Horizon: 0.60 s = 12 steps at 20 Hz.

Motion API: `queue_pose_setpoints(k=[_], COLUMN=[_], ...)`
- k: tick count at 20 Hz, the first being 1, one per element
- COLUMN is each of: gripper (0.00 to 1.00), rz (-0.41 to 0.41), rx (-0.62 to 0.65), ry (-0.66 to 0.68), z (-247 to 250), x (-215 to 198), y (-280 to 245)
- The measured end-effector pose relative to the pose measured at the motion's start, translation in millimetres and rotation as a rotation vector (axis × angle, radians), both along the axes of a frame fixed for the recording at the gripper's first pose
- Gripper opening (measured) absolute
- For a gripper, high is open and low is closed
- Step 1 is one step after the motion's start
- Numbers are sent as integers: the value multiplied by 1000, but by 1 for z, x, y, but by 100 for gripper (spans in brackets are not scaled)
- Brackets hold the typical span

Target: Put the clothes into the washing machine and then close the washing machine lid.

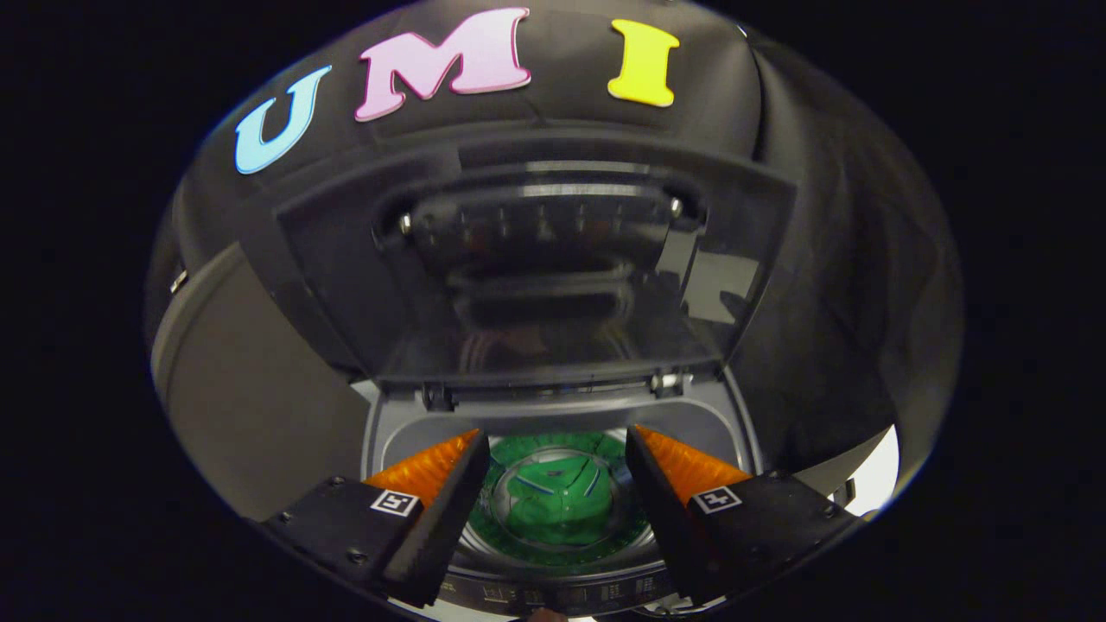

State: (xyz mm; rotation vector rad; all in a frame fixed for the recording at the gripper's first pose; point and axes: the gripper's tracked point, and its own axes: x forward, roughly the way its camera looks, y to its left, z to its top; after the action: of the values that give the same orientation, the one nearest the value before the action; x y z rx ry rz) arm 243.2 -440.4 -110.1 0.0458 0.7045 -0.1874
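Green clothes [560, 501] lie in the washing machine [553, 415] drum (lid [536, 276] raised upright).

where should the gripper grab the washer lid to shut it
Probably the lid's top free edge, from the front. The lid stands upright, hinged at its base behind the drum, where the green garment already lies. The gripper is open above it.

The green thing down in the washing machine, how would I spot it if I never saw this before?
Find the washing machine with its dark lid standing open. Look down into the round drum, between the open gripper's two fingers. The green garment lies at the bottom, soft, crumpled and bright against the shiny metal.
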Motion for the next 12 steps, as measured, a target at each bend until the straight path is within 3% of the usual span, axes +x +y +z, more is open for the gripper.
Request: queue_pose_setpoints(k=[12], gripper=[99], rz=[-3], rx=[-20], ry=[-199], z=[116], x=[32], y=[4])
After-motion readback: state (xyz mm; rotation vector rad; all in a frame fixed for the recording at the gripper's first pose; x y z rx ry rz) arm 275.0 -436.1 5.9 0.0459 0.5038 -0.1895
